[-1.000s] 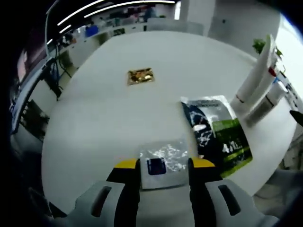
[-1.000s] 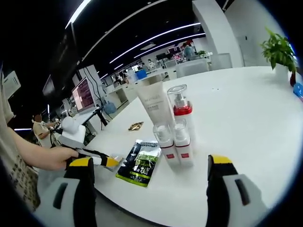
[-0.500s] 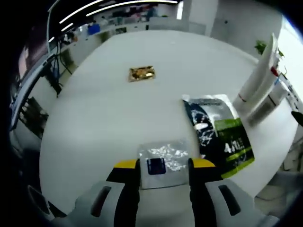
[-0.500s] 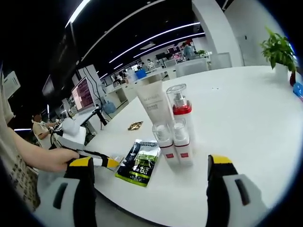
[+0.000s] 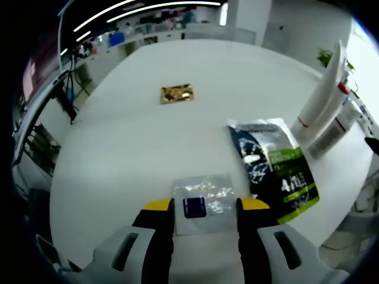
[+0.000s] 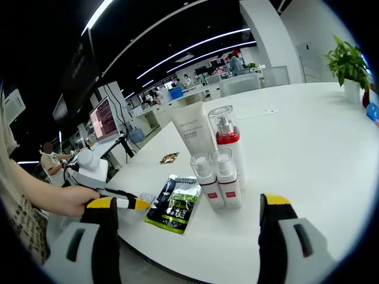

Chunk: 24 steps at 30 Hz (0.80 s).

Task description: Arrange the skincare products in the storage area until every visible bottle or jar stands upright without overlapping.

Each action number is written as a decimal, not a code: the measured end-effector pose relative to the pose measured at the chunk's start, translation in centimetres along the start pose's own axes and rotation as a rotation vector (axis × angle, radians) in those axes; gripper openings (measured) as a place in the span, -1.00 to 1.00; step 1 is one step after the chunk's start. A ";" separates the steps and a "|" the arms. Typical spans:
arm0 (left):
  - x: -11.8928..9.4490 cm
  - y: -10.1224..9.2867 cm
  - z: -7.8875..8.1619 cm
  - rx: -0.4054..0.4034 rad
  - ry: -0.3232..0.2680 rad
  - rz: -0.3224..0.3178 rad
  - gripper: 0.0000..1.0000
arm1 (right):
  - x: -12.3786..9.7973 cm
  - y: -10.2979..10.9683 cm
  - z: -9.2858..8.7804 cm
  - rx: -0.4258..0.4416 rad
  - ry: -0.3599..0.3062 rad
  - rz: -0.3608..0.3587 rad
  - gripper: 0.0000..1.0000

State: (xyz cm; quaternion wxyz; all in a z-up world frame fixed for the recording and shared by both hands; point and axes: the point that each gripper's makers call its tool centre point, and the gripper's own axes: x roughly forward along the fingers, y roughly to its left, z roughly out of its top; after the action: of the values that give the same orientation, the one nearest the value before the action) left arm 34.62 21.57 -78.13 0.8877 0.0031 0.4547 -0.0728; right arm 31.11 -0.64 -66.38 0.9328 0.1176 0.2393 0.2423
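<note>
Left gripper (image 5: 204,208): grey moulded body, black jaws, yellow tips. Right gripper (image 6: 188,204) same (patterned sleeve beside it).

Tall tube (image 5: 324,89) top cut off, sachet (image 5: 177,93) print maybe illegible

The tabletop (image 5: 136,136) is plain white. On it lies a small gold foil packet (image 5: 176,94) with a crinkled, mottled shine. The flat pouch (image 5: 273,171) is dark navy with white marbling and a bright green panel bearing white lettering. The sachet (image 5: 203,196) is silvery and glittering — with a dark blue square at its near edge. The tall tube (image 6: 193,131) is white with grey lettering. The pump bottle (image 6: 228,145) is white with a red collar and clear cap; the two small bottles (image 6: 217,180) are white, clear-capped, each with a red band. Both claws — the left claw (image 5: 205,205) and the right claw (image 6: 188,201) — have black jaws tipped yellow on grey bodies.
</note>
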 end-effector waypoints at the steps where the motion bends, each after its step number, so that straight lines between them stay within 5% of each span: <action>1: 0.0 -0.1 0.0 0.004 0.001 -0.002 -0.20 | 0.0 0.0 0.0 0.000 -0.001 -0.001 0.99; 24: -1.2 -0.4 0.5 0.022 -0.001 -0.096 0.12 | -0.1 0.3 0.2 -0.021 -0.009 0.016 0.97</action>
State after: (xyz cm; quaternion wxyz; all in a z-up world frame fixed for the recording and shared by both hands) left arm 34.24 21.31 -76.83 0.8834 -0.0091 0.4529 -0.1202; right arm 31.01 -0.42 -66.11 0.9331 0.1108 0.2318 0.2518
